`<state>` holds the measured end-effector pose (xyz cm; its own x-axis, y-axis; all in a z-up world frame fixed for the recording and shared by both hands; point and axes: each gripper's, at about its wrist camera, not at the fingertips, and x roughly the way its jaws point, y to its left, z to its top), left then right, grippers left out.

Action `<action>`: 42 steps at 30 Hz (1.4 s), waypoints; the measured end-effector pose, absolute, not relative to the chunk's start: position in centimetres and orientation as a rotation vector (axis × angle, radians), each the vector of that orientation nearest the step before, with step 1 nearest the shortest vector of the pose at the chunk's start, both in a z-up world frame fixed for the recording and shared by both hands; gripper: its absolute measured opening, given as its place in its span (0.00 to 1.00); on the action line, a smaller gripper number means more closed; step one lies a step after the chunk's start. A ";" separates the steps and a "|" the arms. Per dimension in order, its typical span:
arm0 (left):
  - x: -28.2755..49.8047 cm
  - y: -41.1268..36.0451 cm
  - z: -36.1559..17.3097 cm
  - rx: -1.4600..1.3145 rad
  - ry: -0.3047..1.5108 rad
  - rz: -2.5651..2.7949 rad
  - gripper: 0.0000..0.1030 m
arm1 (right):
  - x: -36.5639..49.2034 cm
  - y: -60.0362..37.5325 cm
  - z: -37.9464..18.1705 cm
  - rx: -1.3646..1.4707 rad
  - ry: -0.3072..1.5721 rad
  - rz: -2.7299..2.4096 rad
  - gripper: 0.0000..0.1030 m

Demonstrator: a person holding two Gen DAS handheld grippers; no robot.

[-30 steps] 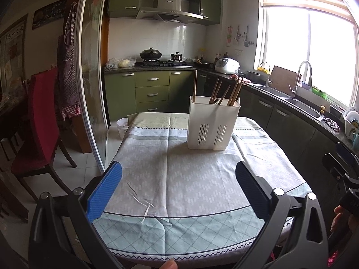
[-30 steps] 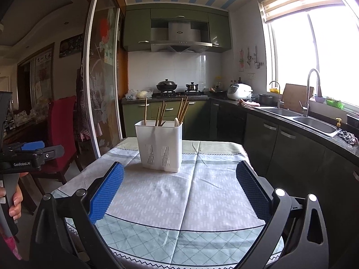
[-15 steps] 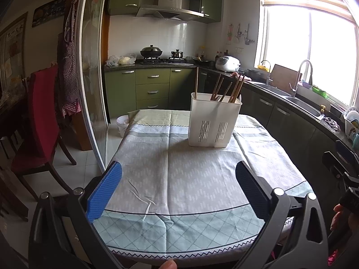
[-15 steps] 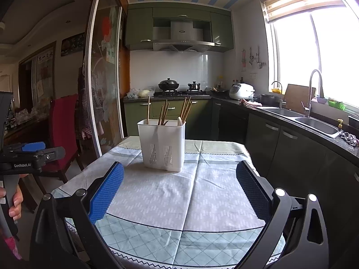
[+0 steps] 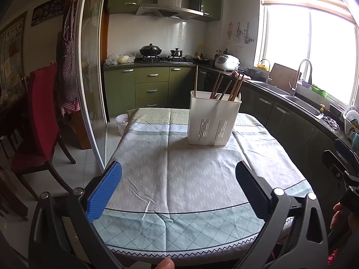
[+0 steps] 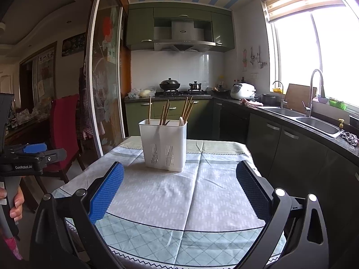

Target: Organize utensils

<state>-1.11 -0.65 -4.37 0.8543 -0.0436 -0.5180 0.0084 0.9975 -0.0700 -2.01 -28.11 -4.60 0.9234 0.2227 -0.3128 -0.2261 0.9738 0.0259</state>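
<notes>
Toward the far edge of the bench (image 5: 202,174), the white utensil holder (image 5: 213,118) is seen slightly nearer than a moment ago, so an approach is judged under way. Wooden chopsticks (image 5: 224,87) and a pale spoon (image 6: 181,121) are held inside. Left claw (image 5: 178,190) and right claw (image 6: 179,192) are spread wide, empty.

daylight floods in from the window (image 5: 314,51) on the right, blown out to white glare; the far left lies dim; fisheye bends the edges.
</notes>
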 end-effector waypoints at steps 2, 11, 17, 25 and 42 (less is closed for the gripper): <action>-1.1 -0.6 -4.4 -0.067 0.543 -0.025 0.94 | -2.0 -28.2 -4.6 -0.012 0.320 0.231 0.96; -1.1 -1.1 -4.3 -0.045 0.545 -0.014 0.94 | -1.9 -28.3 -4.7 -0.010 0.325 0.231 0.96; -1.2 -1.1 -4.1 -0.037 0.543 -0.002 0.94 | -1.8 -28.3 -4.6 -0.005 0.328 0.230 0.96; -1.2 -1.0 -4.1 -0.038 0.544 0.003 0.94 | -1.7 -28.4 -4.7 -0.008 0.328 0.235 0.96; -1.2 -1.0 -4.4 -0.030 0.546 0.015 0.94 | -1.6 -28.3 -4.8 -0.007 0.331 0.237 0.96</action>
<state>-1.15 -0.96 -4.41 0.8548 0.0063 -0.5190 -0.0221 0.9995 -0.0242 -1.60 -28.28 -4.77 0.9183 0.2291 -0.3229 -0.2313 0.9724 0.0321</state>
